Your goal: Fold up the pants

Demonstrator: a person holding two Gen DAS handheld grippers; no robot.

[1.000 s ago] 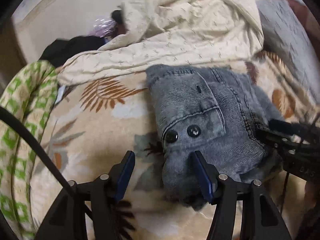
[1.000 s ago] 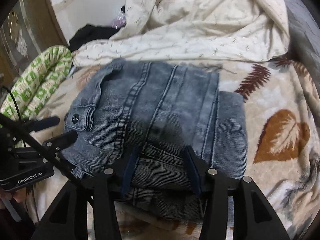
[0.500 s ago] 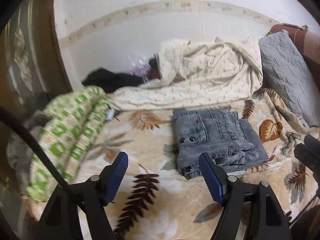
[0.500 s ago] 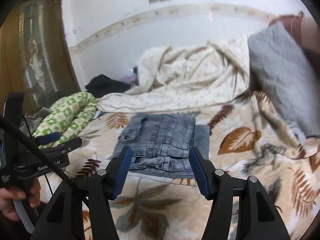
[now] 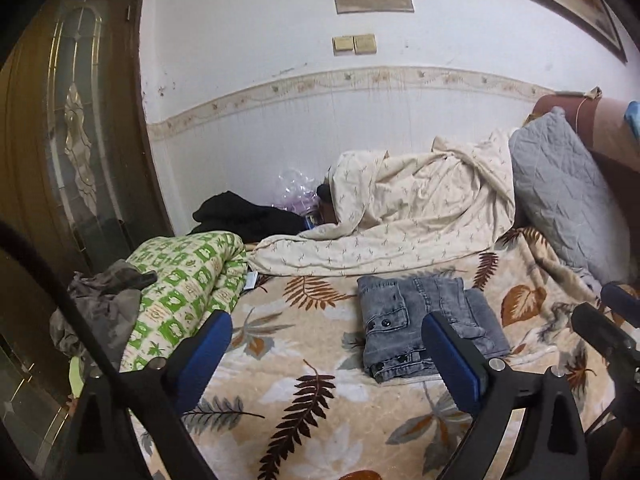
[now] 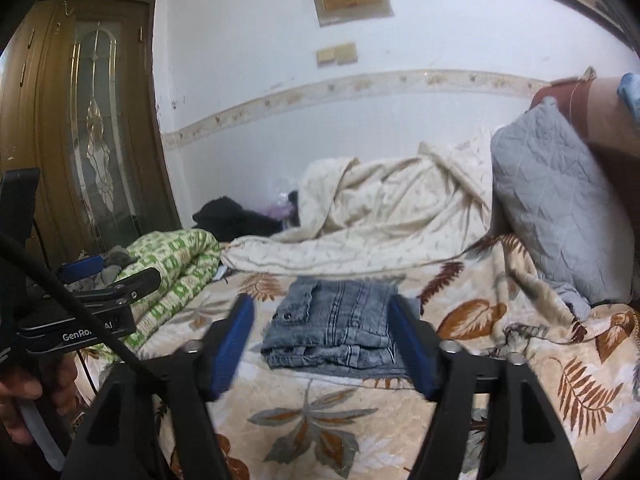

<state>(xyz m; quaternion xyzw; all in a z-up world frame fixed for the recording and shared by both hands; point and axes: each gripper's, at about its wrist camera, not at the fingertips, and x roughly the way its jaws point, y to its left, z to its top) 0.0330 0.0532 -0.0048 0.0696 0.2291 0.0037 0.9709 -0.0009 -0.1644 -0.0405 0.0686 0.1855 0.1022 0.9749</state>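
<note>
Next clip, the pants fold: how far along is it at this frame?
Looks finished. The jeans lie as a compact folded stack on the leaf-print blanket, the layered edges facing the cameras. Nothing is in hand: the left gripper and right gripper are both open, clear of the cloth. Nothing obvious is left, beyond perhaps squaring the slightly uneven edges.

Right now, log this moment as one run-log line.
pants: folded, flat on leaf-print blanket | left hand-held gripper: open, clear of pants | right hand-held gripper: open, clear of pants
</note>
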